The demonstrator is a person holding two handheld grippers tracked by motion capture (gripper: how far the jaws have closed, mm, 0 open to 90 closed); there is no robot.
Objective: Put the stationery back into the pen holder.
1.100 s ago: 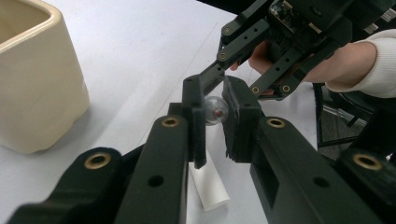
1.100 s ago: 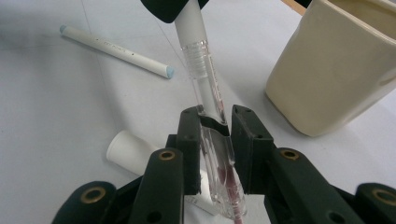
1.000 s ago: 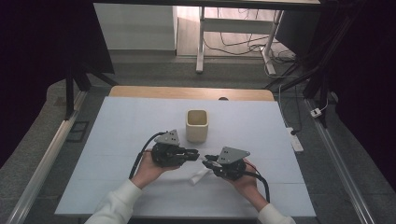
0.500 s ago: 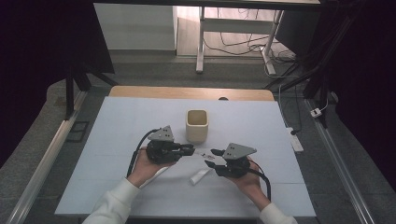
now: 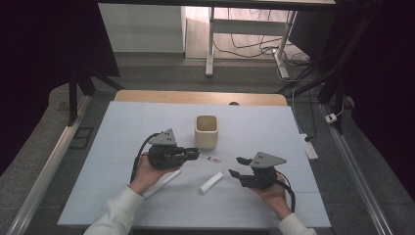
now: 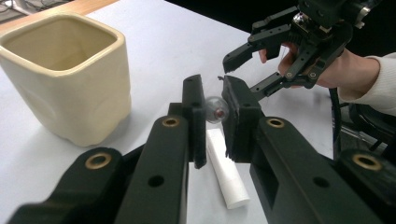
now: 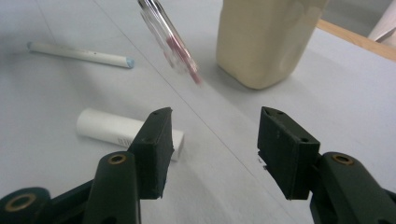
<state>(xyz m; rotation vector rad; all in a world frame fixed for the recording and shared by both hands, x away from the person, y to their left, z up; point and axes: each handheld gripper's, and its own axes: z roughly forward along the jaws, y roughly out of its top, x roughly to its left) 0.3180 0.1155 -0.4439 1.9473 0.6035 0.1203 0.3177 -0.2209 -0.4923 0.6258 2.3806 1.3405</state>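
A thin clear tube (image 5: pixel 209 158) with a red mark inside sticks out level from my left gripper (image 5: pixel 195 154), which is shut on it. In the left gripper view I see the tube (image 6: pixel 215 109) end-on between the pads. My right gripper (image 5: pixel 236 166) stands to the right of the tube's free end, apart from it. Its jaws have just been opening and nothing is between them (image 7: pixel 215 121). The tube (image 7: pixel 170 42) hangs ahead of them in the right gripper view. A cream square cup (image 5: pixel 206 131) stands just behind the tube.
A short white cylinder (image 5: pixel 210 182) lies on the pale blue mat between the two hands. A long white stick with a blue tip (image 7: pixel 79 53) lies under my left hand (image 5: pixel 164 180). The mat's front edge (image 5: pixel 195 226) is near the wrists.
The right gripper has let go of the clear tube, opened its jaws and drawn away to the right. The left gripper still holds the tube and has barely moved.
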